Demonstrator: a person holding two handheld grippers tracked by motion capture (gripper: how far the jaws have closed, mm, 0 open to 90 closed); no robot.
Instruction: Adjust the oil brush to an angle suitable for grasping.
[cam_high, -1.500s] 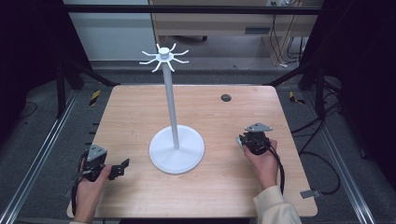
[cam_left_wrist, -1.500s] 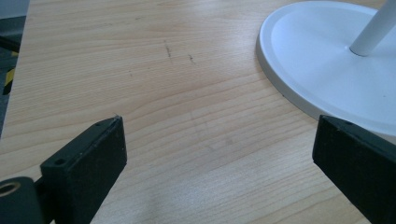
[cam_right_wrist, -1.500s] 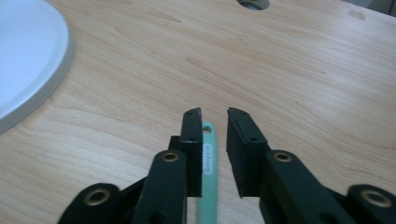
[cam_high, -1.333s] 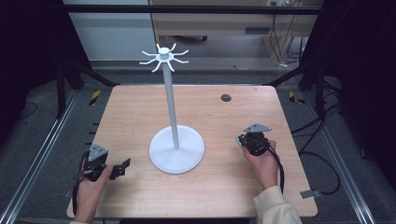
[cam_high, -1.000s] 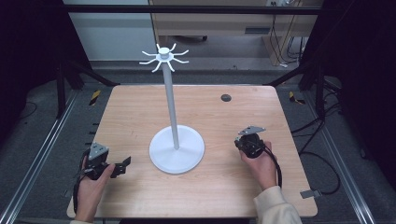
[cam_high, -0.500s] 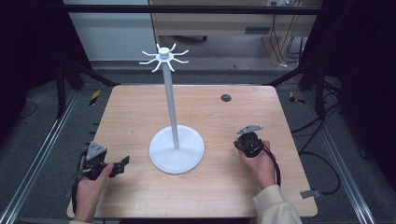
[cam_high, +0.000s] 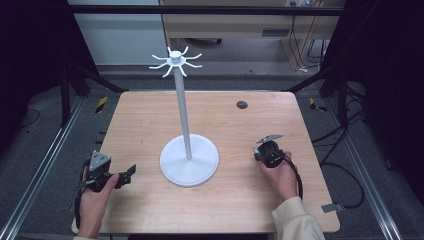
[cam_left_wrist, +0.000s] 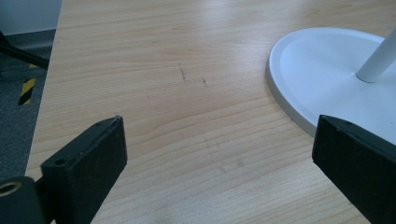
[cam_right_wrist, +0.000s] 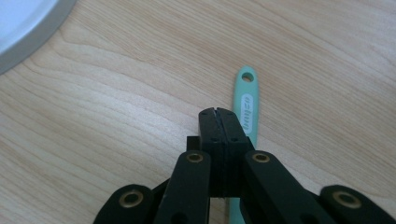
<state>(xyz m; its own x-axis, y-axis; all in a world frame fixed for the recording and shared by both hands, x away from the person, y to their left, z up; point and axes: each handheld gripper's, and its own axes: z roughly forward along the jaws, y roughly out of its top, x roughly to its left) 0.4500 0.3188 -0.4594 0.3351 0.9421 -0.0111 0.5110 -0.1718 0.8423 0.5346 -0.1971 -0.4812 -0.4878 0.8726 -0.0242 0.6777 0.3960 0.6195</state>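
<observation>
Since the earlier high view, the right gripper (cam_high: 260, 151) has shifted slightly toward 9 o'clock, closer to the white hook stand (cam_high: 188, 160); the left gripper (cam_high: 127, 172) has barely moved.

Right gripper state: jaws pressed together with nothing between them, as seen in the right gripper view. A mint-green handle (cam_right_wrist: 245, 107) lies flat on the surface just beside the closed jaw tips, at their 2 o'clock, its hanging hole (cam_right_wrist: 247, 76) pointing away from the camera. The rest of the utensil passes under the gripper body and cannot be identified.

Left gripper state: jaws spread wide over bare wood, with the stand's round base (cam_left_wrist: 327, 88) at about 2 o'clock in the left gripper view.

Handling judgement: the handle looks like light, stiff moulded plastic, probably smooth and somewhat slippery. Grasp it across its narrow width, at mid-length below the hole, so that the hole remains free for a hook on the stand's crown (cam_high: 175, 59). The jaws must be opened first.

Surface: light wood-grain top (cam_high: 140, 120), faintly scuffed, with a small dark round fitting (cam_high: 242, 104) at 1 o'clock from the stand. Room: grey floor, black frame uprights, hazard-striped tape (cam_high: 101, 103), loose cables and a cabinet beyond the far edge.
</observation>
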